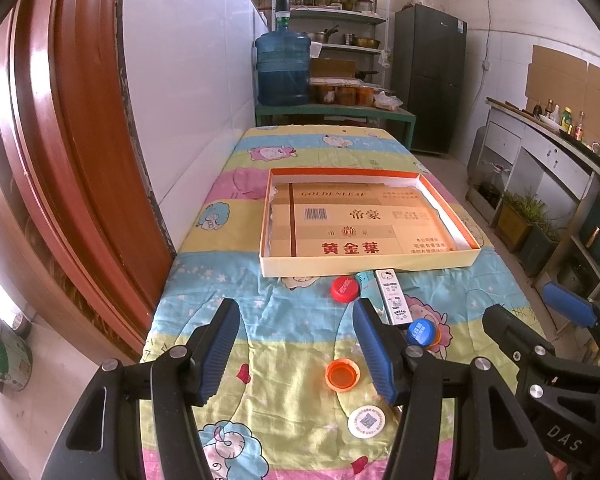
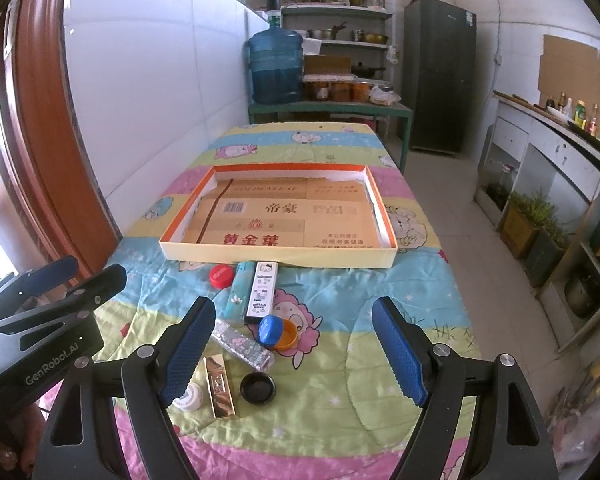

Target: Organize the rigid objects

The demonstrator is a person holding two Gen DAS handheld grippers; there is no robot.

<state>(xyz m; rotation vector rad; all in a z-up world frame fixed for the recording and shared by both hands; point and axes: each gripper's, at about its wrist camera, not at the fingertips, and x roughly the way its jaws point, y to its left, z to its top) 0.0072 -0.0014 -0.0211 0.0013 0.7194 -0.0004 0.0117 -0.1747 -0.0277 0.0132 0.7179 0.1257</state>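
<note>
Waiting over a scatter of small hard things, both claws hang spread and empty, so the sorting looks not yet begun. From the right wrist view, the red cap (image 2: 221, 275), the green lighter (image 2: 239, 289) and the white cartoon lighter (image 2: 263, 292) lie at about 12 o'clock from the right claw (image 2: 296, 350), just short of the shallow box (image 2: 284, 257); the blue cap (image 2: 271, 330) rests on an orange cap (image 2: 288, 335), with a glittery lighter (image 2: 244, 345), gold lighter (image 2: 219, 387), black cap (image 2: 257, 388) and white cap (image 2: 188, 397) nearer. The left claw (image 1: 298, 354) has another orange cap (image 1: 342, 374) between its open jaws, untouched. The box on the desk (image 2: 340, 400) holds only a flattened carton liner. I judge the next move calls for closing on one piece and carrying it over the box's near wall.
</note>
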